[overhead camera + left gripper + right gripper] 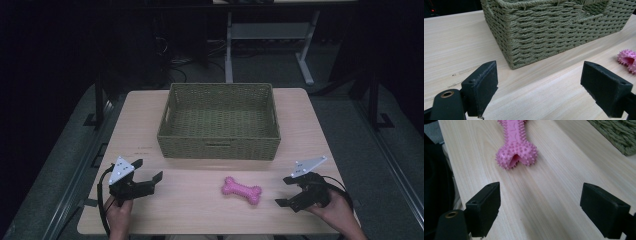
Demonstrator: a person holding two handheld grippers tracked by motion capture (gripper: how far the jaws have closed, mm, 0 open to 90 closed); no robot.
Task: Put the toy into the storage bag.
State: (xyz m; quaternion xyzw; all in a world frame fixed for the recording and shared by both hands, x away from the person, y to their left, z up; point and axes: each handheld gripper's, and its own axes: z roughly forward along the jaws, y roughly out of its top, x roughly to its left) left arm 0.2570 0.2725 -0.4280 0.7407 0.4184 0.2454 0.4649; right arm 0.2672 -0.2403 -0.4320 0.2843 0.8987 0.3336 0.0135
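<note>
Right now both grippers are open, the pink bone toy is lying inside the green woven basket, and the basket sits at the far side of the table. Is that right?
Not quite. The pink bone toy is not inside the green woven basket; it lies on the bare table in front of it, as the high view shows. The rest holds: the left gripper and right gripper are both open, and the basket sits at the far side.

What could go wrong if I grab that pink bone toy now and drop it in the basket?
The pink bone toy is spiky and rounded, so it may slip from the right hand-held gripper. The woven basket has a tall front wall close behind the toy; a low carry could hit it.
</note>
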